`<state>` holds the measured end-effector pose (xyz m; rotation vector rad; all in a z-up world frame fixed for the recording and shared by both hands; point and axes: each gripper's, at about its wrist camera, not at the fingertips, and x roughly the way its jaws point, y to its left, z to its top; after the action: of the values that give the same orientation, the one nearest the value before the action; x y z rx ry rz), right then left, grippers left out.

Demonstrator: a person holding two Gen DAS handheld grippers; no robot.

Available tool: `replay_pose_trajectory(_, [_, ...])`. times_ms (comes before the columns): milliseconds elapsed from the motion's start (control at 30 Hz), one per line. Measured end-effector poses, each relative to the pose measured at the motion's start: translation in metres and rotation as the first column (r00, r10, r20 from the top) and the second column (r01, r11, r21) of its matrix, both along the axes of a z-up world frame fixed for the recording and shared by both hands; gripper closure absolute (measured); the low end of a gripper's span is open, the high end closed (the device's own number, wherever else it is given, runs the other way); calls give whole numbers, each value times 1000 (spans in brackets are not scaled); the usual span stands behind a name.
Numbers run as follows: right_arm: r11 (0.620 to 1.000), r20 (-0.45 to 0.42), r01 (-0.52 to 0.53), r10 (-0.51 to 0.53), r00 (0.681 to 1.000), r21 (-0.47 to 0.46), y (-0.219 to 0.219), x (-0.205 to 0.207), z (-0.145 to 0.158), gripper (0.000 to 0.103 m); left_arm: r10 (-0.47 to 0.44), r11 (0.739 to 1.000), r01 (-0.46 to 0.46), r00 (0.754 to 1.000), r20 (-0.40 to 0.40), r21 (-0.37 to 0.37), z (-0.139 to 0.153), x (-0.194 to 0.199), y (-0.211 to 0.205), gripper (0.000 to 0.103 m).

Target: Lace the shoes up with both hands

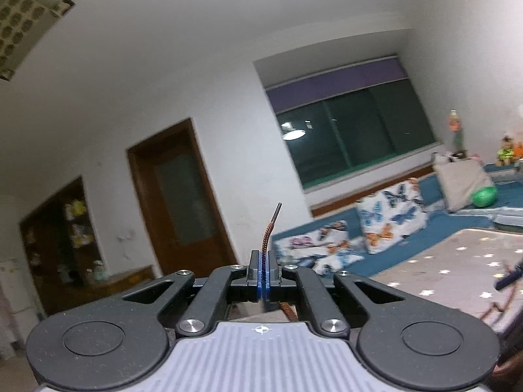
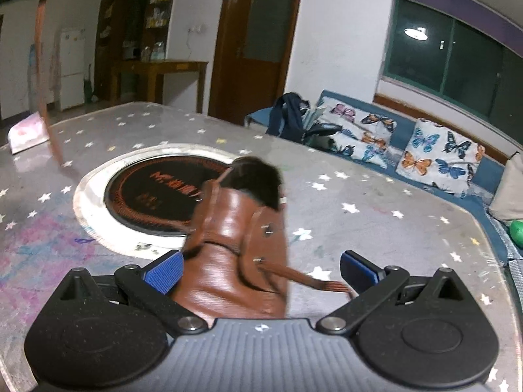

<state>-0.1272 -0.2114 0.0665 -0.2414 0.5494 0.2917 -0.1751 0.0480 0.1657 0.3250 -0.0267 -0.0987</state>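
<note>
left gripper (image 1: 263, 269) pinches lace end (image 1: 268, 233), raised, apparently to draw it taut | right gripper (image 2: 260, 271) spread wide astride brown boot (image 2: 233, 245), likely ready to steady it or take loose lace (image 2: 313, 282) | boot on star-patterned table (image 2: 376, 235)

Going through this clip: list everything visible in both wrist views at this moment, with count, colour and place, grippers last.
boot: one, brown leather with dark fur lining, on the table between the open right jaws.
lace: one, orange-and-black braid with dark tip, end pinched in the left gripper; another stretch lies beside the boot.
table: one, grey cover with white stars, round dark inset plate.
butterfly cushions: at least two, white with coloured butterflies, on the blue sofa.
door: one, brown wood, back wall.
window: one, dark glass, green frame, above the sofa.
left gripper: black, blue pads, shut on the lace.
right gripper: black, blue pads, open around the boot.
</note>
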Motion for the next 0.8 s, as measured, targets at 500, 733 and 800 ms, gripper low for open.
replay_pose_trajectory(500, [999,64,45,-44,997,-21,-27,15,-10,0,-298,950,310,900,-318,-13,-59,39,-102,101])
replay_pose_trajectory(733, [998,58,56,-58,997,38,-44,17,-7,0,-310,915,387,855,-416,112,-80,65,-135,101])
replay_pose_trajectory(800, [996,47,57,-60,997,66,-49,18,-8,0,-306,902,405,846,-438,152,-85,70,-141,101])
